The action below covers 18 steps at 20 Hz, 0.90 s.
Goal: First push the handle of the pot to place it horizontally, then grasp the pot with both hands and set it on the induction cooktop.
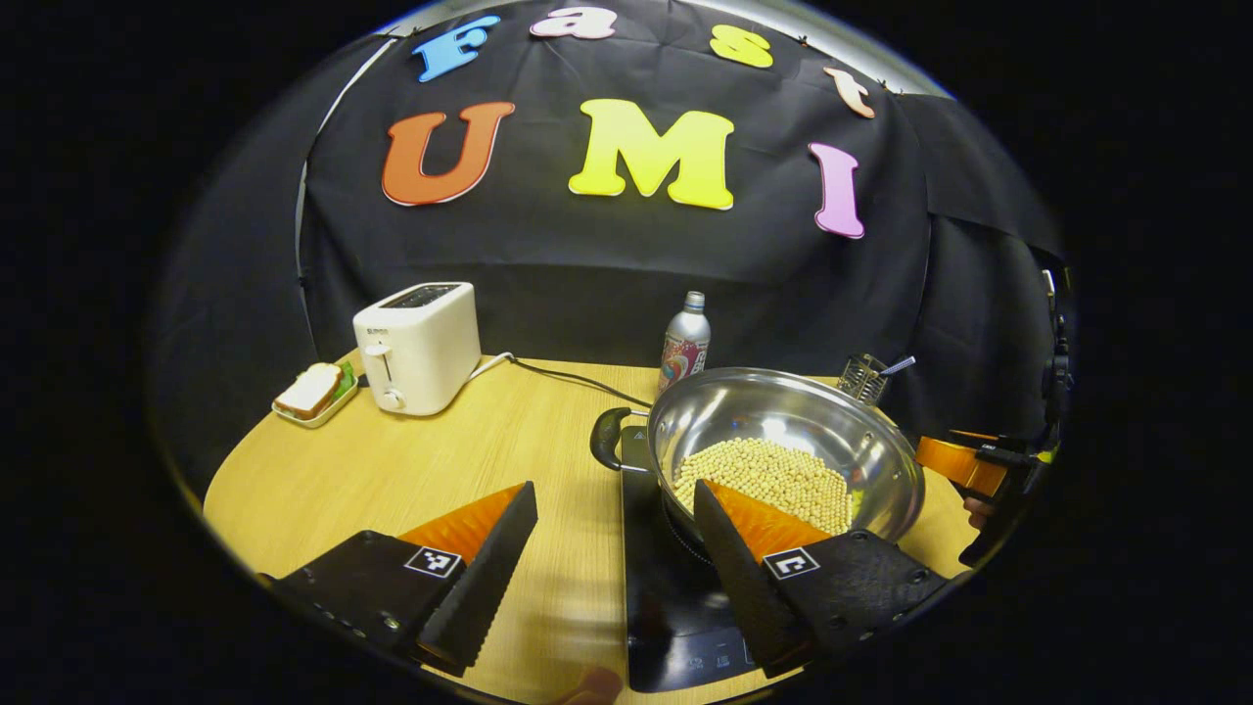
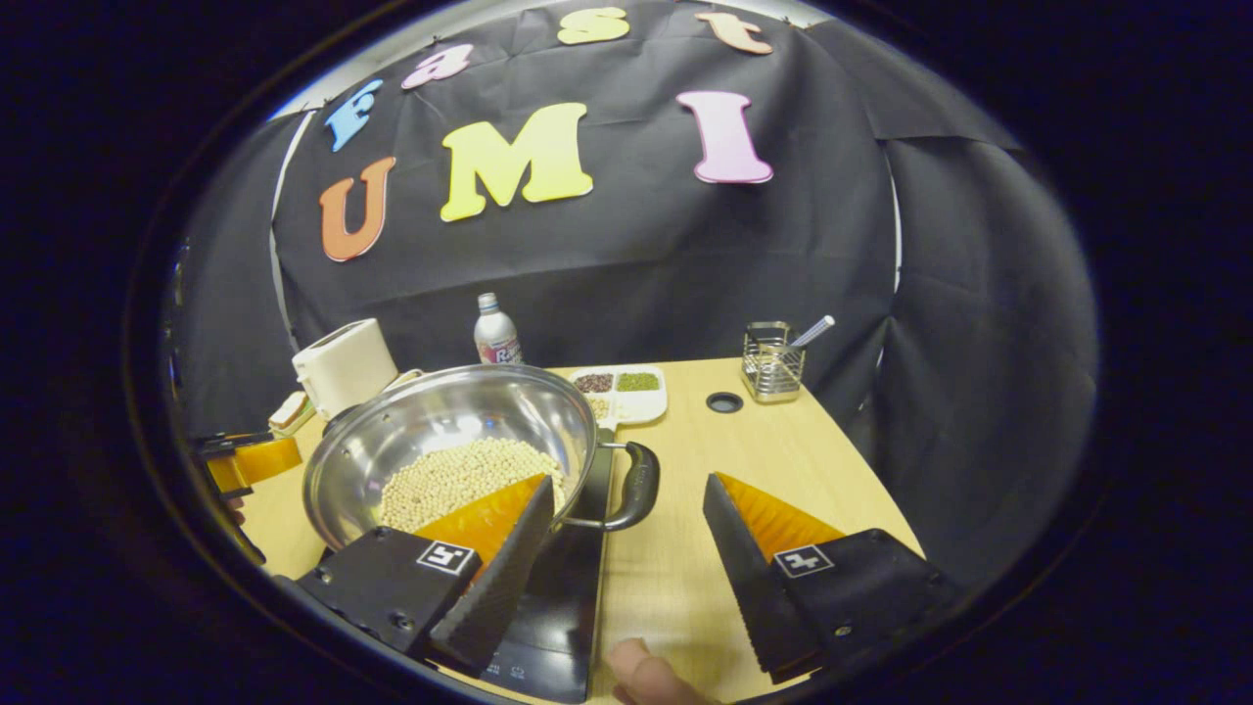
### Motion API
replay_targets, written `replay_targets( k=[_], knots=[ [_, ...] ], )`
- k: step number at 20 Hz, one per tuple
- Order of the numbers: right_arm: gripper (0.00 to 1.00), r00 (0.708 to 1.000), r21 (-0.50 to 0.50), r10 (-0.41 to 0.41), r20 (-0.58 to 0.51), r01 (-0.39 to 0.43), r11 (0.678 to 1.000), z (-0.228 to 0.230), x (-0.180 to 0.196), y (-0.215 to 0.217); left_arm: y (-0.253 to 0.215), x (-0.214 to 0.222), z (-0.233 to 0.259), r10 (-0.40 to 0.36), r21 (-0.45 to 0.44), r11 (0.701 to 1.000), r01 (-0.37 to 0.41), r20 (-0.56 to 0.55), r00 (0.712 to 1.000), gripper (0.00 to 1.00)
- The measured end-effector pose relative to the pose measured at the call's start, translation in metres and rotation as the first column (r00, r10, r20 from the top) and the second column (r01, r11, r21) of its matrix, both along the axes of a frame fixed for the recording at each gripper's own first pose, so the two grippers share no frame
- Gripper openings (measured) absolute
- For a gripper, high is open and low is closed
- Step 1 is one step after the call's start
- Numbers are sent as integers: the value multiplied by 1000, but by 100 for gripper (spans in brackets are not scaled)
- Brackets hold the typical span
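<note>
left gripper view: your left claw (image 1: 615, 534) gapes wide, holding nothing; pot (image 1: 783, 441) of beans sits on induction cooktop (image 1: 666, 597), its handle (image 1: 609, 438) ahead | right gripper view: your right claw (image 2: 626, 529) wide open, empty, pot handle (image 2: 636, 485) just ahead between fingers; bottle (image 2: 495, 333) label unreadable

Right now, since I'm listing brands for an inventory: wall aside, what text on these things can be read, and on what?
None is legible.
Silver bottle with a printed label: print too blurred.
White plastic toaster: front mark too small.
Black glass induction cooktop: panel marks too small.
</note>
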State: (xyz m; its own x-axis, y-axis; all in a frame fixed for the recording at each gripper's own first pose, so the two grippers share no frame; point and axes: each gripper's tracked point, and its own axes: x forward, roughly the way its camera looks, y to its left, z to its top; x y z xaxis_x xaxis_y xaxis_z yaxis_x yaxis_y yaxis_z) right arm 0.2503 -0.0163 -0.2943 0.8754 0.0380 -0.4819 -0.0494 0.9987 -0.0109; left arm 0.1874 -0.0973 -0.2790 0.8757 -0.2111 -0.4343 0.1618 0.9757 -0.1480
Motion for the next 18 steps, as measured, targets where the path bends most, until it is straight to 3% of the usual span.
replay_targets(
  k=[9, 13, 18],
  knots=[
    [96, 994, 32, -45, 104, 42, 999, 45, -84, 0, 27, -76, 36, 88, -1, 996, -88, 87, 992, 96],
    [97, 984, 29, -52, 172, 48, 998, 72, -130, 2, 31, -113, 64, 120, -50, 992, -114, 167, 979, 95],
    [97, 966, 16, -52, 253, 50, 999, 113, -175, 4, 48, -150, 97, 145, -22, 989, -144, 230, 962, 96]
  ],
)
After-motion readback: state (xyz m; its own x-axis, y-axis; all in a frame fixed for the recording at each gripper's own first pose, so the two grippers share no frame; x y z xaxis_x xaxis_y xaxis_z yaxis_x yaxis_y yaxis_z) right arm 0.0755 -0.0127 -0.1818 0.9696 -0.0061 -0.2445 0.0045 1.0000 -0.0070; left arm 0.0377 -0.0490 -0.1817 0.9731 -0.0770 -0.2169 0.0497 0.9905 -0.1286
